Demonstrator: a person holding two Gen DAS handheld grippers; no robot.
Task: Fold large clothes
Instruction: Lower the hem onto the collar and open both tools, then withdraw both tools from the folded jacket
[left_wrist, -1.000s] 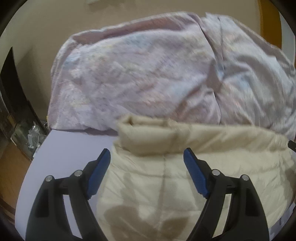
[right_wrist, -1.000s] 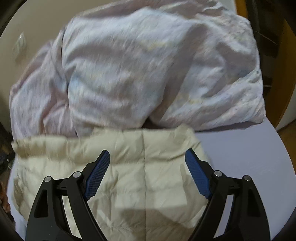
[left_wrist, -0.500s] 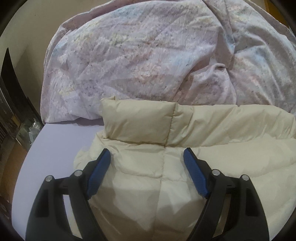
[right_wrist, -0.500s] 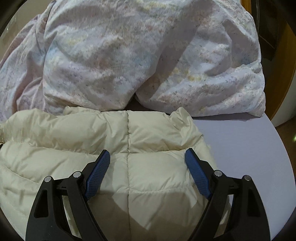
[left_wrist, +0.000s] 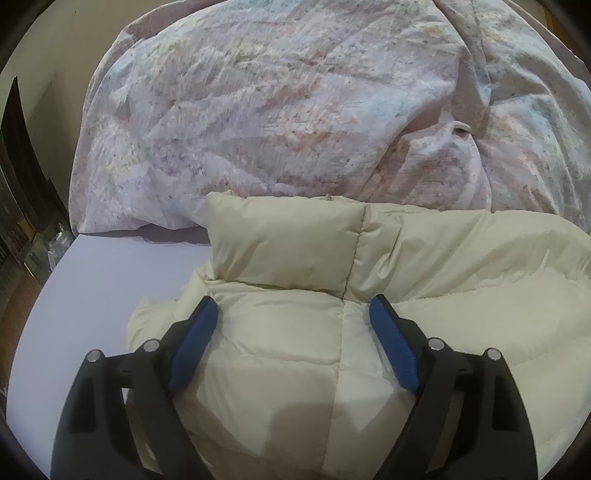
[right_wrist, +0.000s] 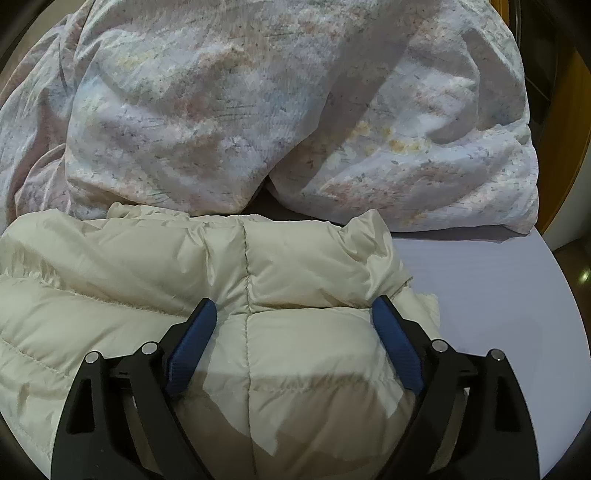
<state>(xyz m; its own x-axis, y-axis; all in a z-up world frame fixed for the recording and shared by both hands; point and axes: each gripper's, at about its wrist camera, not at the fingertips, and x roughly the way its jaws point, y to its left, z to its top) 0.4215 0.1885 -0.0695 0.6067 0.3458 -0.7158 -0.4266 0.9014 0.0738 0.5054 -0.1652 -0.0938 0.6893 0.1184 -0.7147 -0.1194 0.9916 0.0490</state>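
Observation:
A cream quilted puffer jacket (left_wrist: 369, 295) lies on a lavender bed sheet (left_wrist: 103, 280). My left gripper (left_wrist: 293, 310) is open, its blue pads just above the jacket's left part, near a folded-over band of padding. In the right wrist view the same jacket (right_wrist: 184, 280) fills the lower left. My right gripper (right_wrist: 295, 310) is open over its right part, close to the jacket's right edge. Neither gripper holds anything.
A bulky, crumpled floral duvet (left_wrist: 295, 110) lies right behind the jacket and also shows in the right wrist view (right_wrist: 258, 110). Bare sheet (right_wrist: 498, 295) lies to the right of the jacket. Dark furniture (left_wrist: 18, 177) stands at the left bed edge.
Both grippers have come down and forward toward the jacket, which now fills more of each view. Both stayed open.

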